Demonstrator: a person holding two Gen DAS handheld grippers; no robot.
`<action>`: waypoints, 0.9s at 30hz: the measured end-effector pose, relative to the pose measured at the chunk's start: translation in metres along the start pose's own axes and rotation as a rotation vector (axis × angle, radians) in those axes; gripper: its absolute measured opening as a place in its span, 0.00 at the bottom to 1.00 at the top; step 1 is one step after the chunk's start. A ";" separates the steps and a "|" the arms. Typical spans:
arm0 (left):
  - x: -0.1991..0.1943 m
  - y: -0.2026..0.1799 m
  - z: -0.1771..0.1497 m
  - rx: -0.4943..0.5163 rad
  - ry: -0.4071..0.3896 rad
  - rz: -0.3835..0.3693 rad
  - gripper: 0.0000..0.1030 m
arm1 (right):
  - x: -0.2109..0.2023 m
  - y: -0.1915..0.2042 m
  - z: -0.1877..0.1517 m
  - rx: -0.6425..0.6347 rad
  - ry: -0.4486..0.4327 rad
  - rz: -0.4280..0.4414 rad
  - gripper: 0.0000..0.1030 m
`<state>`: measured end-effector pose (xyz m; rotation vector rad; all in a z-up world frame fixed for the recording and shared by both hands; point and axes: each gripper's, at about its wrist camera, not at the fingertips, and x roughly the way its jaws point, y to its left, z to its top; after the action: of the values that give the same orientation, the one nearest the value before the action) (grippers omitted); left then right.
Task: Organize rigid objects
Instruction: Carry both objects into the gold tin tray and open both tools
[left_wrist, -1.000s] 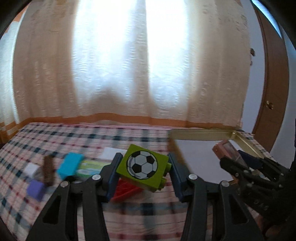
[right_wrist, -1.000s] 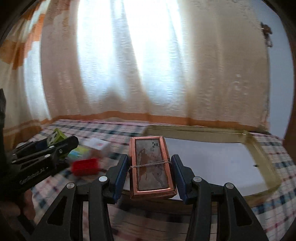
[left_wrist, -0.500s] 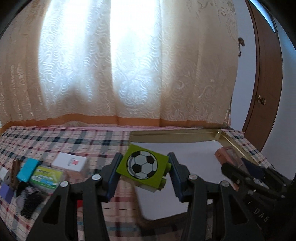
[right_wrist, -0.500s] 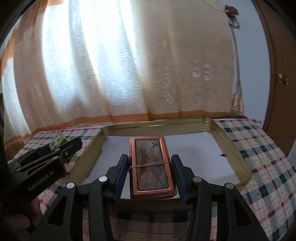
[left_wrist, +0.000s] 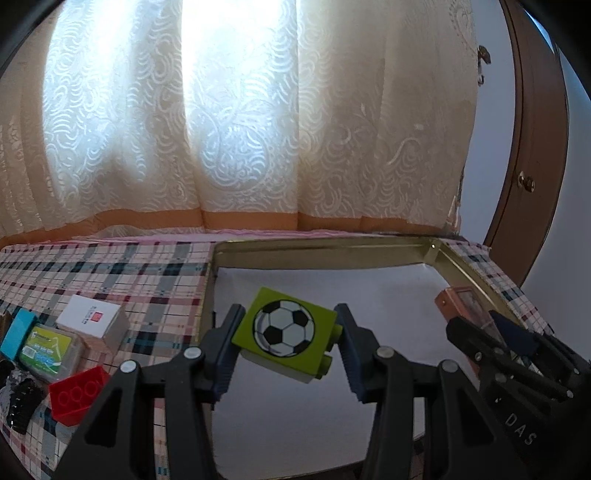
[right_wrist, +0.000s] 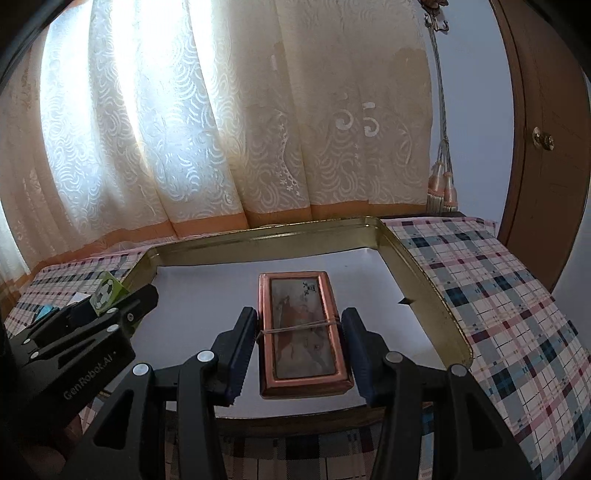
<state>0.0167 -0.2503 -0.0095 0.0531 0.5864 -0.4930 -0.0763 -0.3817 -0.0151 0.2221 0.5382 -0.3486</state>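
Note:
My left gripper (left_wrist: 286, 334) is shut on a green block with a football print (left_wrist: 284, 330) and holds it above the left part of a gold-rimmed tray with a white floor (left_wrist: 369, 254). My right gripper (right_wrist: 299, 341) is shut on a copper-framed picture box bound with a rubber band (right_wrist: 303, 332), held over the tray's (right_wrist: 417, 266) middle. The right gripper (left_wrist: 491, 338) shows at the right of the left wrist view. The left gripper (right_wrist: 110, 302) shows at the left of the right wrist view.
Left of the tray on the plaid cloth lie a white box (left_wrist: 92, 321), a red brick (left_wrist: 75, 391), a green-lidded tin (left_wrist: 48, 347), a cyan block (left_wrist: 16, 332) and a black item (left_wrist: 20, 402). A curtain hangs behind; a wooden door (right_wrist: 546, 147) stands at right.
Both grippers have moved right from over the cloth to above the tray, each still holding its object. The loose items have slid to the left of the left wrist view.

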 end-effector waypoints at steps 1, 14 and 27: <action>0.002 -0.002 0.000 0.003 0.008 0.002 0.47 | 0.001 -0.001 0.000 0.004 0.005 0.000 0.49; -0.002 0.006 -0.003 -0.036 0.001 0.036 0.88 | -0.006 -0.009 -0.002 0.066 -0.037 0.000 0.72; -0.022 0.027 -0.003 -0.083 -0.102 0.098 1.00 | -0.028 -0.023 -0.001 0.171 -0.202 -0.044 0.75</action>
<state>0.0117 -0.2165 -0.0029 -0.0217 0.5009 -0.3732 -0.1078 -0.3950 -0.0036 0.3360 0.3146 -0.4553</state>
